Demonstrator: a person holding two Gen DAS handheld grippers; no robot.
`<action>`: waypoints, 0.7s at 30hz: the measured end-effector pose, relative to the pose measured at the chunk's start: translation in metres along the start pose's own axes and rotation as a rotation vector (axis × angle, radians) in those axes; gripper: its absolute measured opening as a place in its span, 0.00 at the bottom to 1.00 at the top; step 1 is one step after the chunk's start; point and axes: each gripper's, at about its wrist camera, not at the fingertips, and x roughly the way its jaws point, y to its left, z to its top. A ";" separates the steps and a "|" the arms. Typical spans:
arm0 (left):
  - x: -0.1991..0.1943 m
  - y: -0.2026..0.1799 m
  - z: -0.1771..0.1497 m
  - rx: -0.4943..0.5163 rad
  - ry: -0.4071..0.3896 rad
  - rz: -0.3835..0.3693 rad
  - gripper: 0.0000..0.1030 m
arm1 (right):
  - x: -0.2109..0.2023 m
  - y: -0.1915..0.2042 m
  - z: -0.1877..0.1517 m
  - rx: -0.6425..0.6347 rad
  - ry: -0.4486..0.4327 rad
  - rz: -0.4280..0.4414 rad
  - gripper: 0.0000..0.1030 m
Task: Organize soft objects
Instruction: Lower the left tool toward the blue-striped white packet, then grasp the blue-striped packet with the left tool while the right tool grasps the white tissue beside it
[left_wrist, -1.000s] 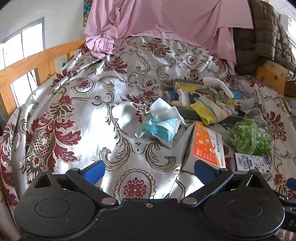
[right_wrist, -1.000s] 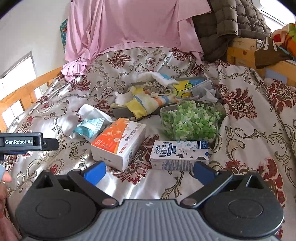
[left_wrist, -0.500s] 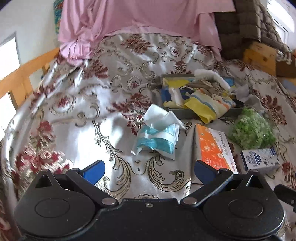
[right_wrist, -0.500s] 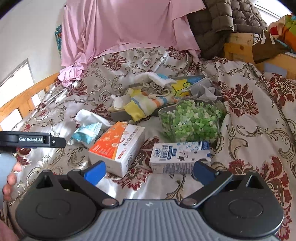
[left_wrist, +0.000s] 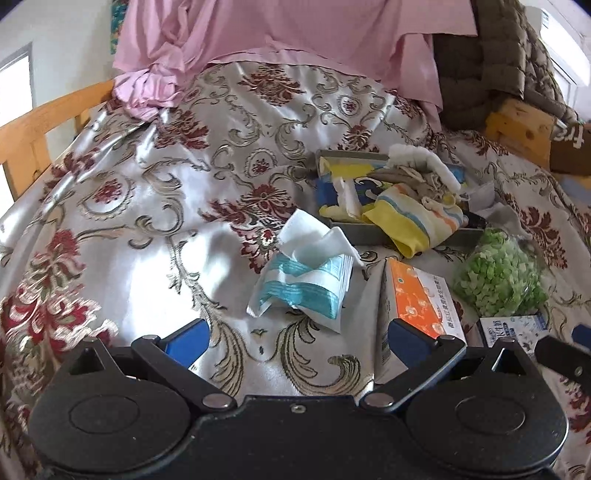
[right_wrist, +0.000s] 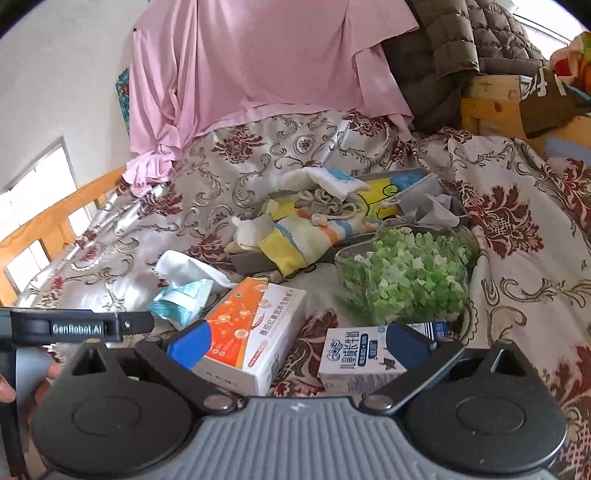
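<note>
Looking down from both wrist cameras, I see a bed (left_wrist: 155, 206) under a satin floral coverlet filling most of each frame, with a pink sheet (right_wrist: 266, 70) draped across the top and a quilted jacket (right_wrist: 476, 44) at the upper right. Right of centre in the left view sits a grey tray (left_wrist: 369, 236) already heaped with soft cloths, a yellow striped cloth (left_wrist: 417, 221) spilling over its near rim. Below it, at the right edge, is a clear bag of green pieces (left_wrist: 498, 273), then an orange tissue box (left_wrist: 421, 299), a small milk carton (right_wrist: 354, 354) and, smallest, the open pack of tissues (left_wrist: 306, 280) with one sheet pulled up, just left of the box. I judge this the approach stage: nothing is picked up yet. My left gripper (left_wrist: 295, 334) is spread wide and empty, hovering low over the coverlet, and the tissue pack lies just ahead of it, roughly centred between the blue fingers (left_wrist: 188, 338). My right gripper (right_wrist: 295, 338) is likewise released and empty, with the orange box by its left finger and the carton by its right. Next I would ease the left gripper forward and down onto the pack, closing gently, since the thin wrapper looks likely to crumple or slip.
</note>
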 end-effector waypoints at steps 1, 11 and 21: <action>0.004 -0.001 0.000 0.017 -0.004 -0.004 0.99 | 0.003 0.002 0.000 -0.001 0.001 -0.009 1.00; 0.024 -0.006 -0.002 0.117 -0.063 -0.025 0.99 | 0.032 0.007 0.015 0.035 0.024 -0.041 1.00; 0.057 -0.009 0.000 0.171 -0.109 -0.060 0.99 | 0.050 0.032 0.040 -0.130 0.029 -0.024 1.00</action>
